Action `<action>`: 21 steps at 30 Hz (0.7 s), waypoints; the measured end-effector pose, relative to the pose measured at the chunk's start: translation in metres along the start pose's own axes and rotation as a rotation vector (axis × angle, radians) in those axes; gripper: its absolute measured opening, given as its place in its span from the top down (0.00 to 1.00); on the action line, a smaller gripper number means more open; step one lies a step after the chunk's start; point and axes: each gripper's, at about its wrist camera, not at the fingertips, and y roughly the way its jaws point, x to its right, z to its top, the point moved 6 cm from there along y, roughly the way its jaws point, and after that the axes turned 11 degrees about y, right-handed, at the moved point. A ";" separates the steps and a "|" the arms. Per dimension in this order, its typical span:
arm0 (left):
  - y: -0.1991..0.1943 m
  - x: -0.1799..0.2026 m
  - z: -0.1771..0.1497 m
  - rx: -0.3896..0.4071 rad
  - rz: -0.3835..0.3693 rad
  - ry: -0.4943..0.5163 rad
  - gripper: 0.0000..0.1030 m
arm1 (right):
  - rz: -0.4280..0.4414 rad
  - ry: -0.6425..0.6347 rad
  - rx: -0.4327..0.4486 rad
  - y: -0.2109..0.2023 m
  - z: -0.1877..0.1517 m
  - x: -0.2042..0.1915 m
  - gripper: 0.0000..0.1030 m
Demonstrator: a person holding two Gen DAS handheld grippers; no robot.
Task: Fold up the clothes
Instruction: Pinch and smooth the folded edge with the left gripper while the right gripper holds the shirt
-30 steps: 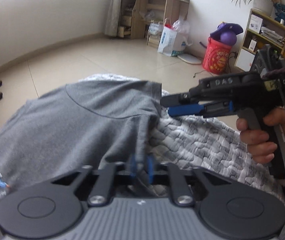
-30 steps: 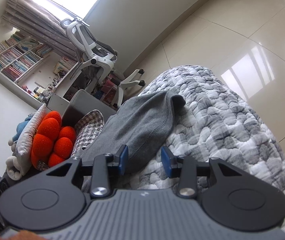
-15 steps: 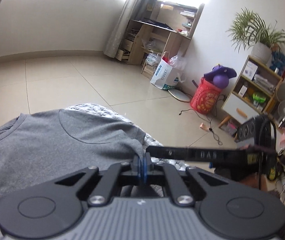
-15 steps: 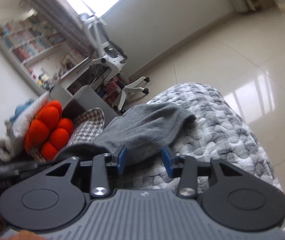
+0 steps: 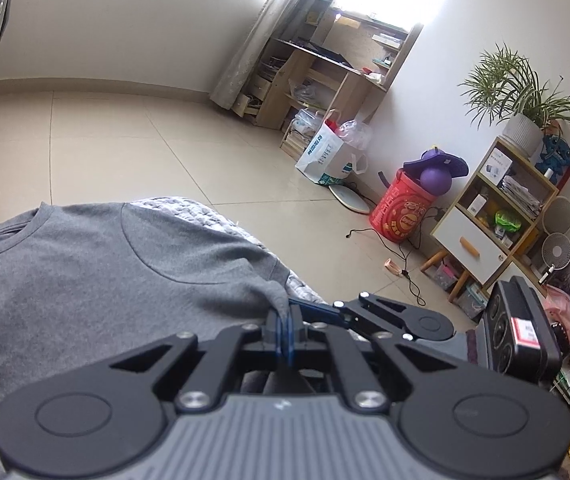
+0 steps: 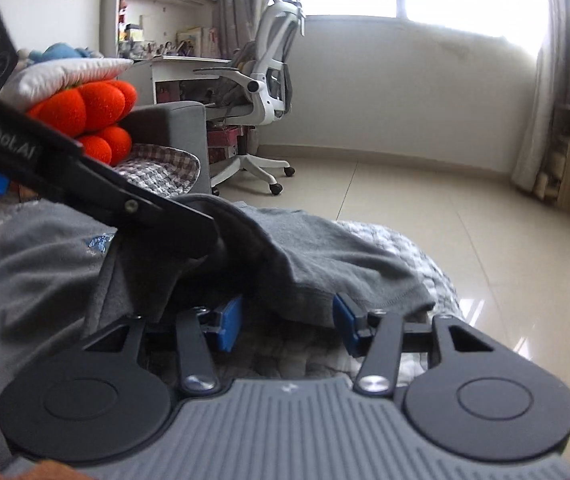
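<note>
A grey T-shirt with a small blue print lies spread on the bed, collar towards the far edge. My left gripper is shut on a pinch of its sleeve edge and holds that fold raised a little. In the right wrist view the left gripper comes in from the upper left with the cloth draped over its tip. My right gripper sits low beside it, and its jaws are opening. The sleeve hem lies just beyond its blue pads and neither pad presses on it.
The quilted grey-and-white cover ends close ahead, with tiled floor beyond. A white office chair and an orange plush are on one side. A red bin and a shelf cabinet are on the other.
The right gripper rolled upright and swung in from the right to sit beside the left gripper, jaws wider. The left gripper rose slightly and rolled, still pinching the sleeve.
</note>
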 end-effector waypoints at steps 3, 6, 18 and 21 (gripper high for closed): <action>0.000 -0.001 0.000 -0.001 -0.004 -0.002 0.97 | -0.017 -0.050 0.013 0.009 0.000 -0.004 0.48; 0.001 -0.001 -0.001 -0.006 -0.006 -0.002 0.97 | -0.048 -0.077 0.028 0.018 0.001 -0.004 0.50; 0.029 0.012 -0.026 -0.118 -0.068 0.055 0.97 | -0.171 -0.303 -0.031 0.015 0.003 0.015 0.94; 0.041 0.011 -0.040 -0.168 -0.090 0.052 0.97 | -0.192 -0.375 -0.095 0.018 -0.009 0.017 0.94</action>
